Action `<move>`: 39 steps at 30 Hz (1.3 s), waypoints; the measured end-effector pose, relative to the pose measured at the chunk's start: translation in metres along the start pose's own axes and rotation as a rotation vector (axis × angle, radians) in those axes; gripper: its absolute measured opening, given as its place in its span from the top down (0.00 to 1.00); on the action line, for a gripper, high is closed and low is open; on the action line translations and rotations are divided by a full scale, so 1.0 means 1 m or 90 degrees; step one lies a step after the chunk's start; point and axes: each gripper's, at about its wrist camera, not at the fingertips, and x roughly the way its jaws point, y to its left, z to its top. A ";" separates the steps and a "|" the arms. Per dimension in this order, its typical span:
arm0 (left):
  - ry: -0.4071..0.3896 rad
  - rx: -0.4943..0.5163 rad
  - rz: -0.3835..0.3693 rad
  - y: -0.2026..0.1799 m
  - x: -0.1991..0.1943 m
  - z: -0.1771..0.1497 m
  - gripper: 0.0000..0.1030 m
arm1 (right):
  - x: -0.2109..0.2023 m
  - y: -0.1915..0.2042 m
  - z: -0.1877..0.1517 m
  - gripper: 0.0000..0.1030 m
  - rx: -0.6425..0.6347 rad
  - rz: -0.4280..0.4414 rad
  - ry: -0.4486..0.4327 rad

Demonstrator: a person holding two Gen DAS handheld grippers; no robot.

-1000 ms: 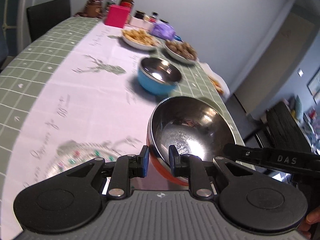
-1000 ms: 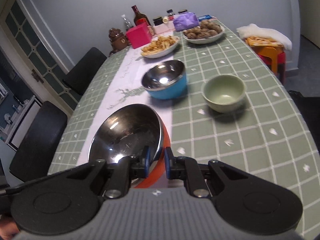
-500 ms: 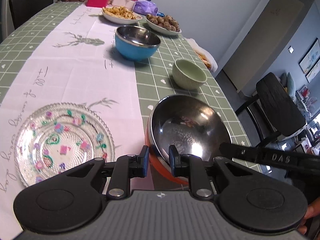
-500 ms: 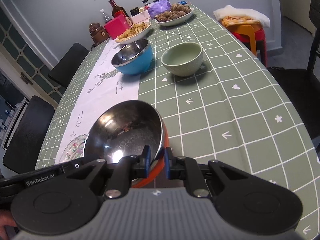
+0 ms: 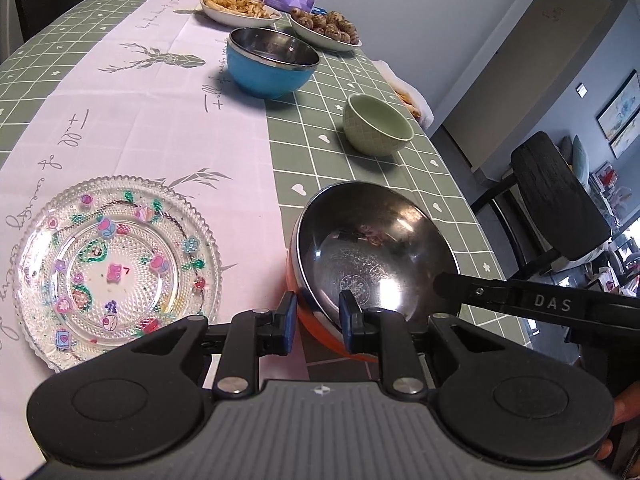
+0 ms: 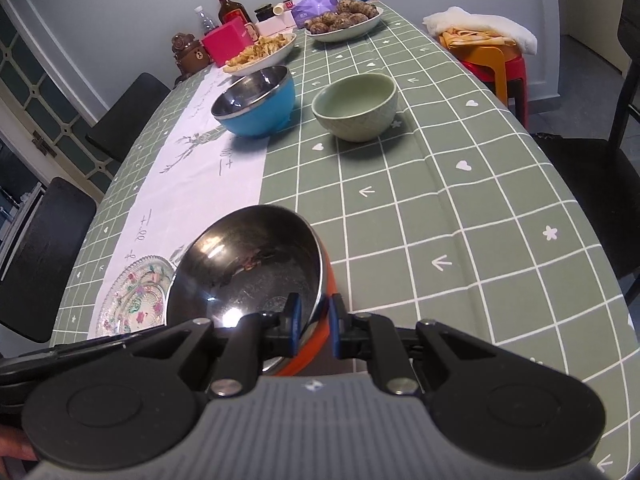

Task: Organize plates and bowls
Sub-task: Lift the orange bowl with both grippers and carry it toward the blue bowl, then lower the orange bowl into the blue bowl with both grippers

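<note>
An orange bowl with a steel inside sits low at the near end of the table, between both grippers. My left gripper is shut on its left rim, one pad outside and one inside. On the opposite rim my right gripper is shut on the same orange bowl. Whether the bowl rests on the cloth I cannot tell. A flowered glass plate lies just left of it. Farther up the table stand a blue bowl and a pale green bowl.
Two plates of food, a pink box and bottles crowd the far end. Black chairs stand along both sides. An orange stool with cloths is beyond the right table edge.
Both grippers and the orange bowl have come down and back toward the near end of the table. The glass plate has come into view beside the bowl. Both grips look the same.
</note>
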 end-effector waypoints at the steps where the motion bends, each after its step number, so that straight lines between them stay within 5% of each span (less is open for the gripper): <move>1: 0.000 0.000 -0.001 0.000 0.000 0.000 0.76 | 0.000 -0.001 0.000 0.87 0.002 -0.001 0.001; 14: -0.004 -0.005 -0.010 0.003 0.000 0.001 0.74 | 0.001 -0.005 0.001 0.80 0.032 0.021 0.003; 19: -0.004 -0.011 0.005 0.005 0.001 0.000 0.53 | -0.001 -0.004 0.001 0.74 0.034 0.027 -0.003; 24: -0.007 -0.025 0.001 0.012 -0.001 0.004 0.51 | -0.009 0.001 0.002 0.64 0.005 0.009 -0.045; 39: -0.078 0.038 0.039 0.028 -0.026 0.089 0.50 | -0.015 0.033 0.062 0.61 -0.069 0.041 -0.079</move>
